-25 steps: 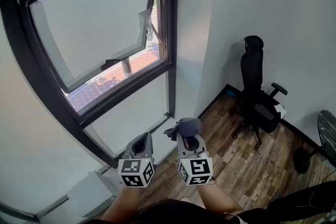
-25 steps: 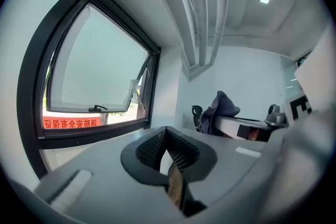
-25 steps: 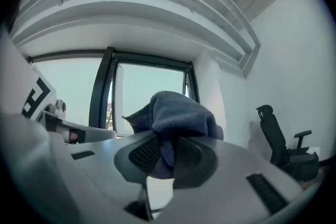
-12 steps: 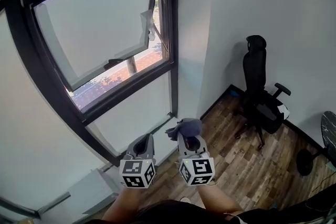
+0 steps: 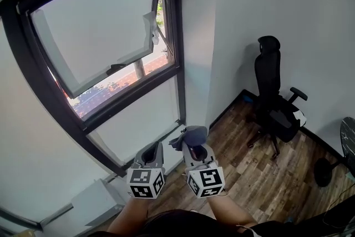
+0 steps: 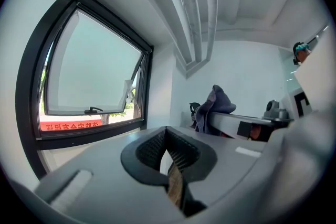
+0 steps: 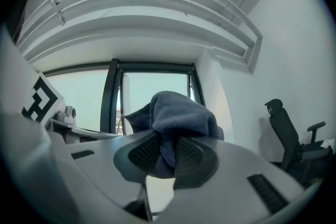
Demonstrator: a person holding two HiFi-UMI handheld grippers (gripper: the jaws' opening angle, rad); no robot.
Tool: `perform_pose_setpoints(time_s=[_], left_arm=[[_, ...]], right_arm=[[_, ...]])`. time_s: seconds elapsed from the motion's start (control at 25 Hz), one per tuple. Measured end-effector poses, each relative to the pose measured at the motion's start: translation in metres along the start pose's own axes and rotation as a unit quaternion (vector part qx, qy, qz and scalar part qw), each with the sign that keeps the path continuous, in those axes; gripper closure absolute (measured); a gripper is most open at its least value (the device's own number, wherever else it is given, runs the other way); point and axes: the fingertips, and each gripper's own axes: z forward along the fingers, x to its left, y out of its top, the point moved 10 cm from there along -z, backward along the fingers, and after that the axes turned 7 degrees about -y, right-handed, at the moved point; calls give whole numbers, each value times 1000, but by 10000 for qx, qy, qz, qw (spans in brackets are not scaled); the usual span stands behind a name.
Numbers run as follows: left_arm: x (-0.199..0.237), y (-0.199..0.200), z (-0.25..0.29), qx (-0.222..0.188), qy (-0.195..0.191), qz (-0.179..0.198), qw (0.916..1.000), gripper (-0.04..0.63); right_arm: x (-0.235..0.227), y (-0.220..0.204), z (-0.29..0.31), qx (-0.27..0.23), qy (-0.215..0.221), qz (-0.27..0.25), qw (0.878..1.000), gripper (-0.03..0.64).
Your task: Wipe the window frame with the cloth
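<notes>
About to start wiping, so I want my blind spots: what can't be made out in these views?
Dirt on the frame: too small to see in any view.
Lower part of the frame: left gripper view, hidden by the left gripper.
Part of the frame: right gripper view, hidden by the cloth.
The red sign outside: left gripper view, too small to read.

You are holding the grey left gripper [image 5: 148, 154] closed beside the grey right gripper [image 5: 192, 148], itself pinching a blue-grey cloth [image 5: 192, 134].
</notes>
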Motion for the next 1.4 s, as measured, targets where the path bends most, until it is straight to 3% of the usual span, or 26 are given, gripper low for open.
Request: perform_pose_setpoints(time_s=[0.56,1.4], left_arm=[[-31,-12,28,-74,61,-10,10000,588],[42,-21,110,-150,137,-301,9993,588]], right_arm=[[-50,-7,-4,3,70,-5,10000,555],[-71,-34,99,382,376,-301,9981,555]])
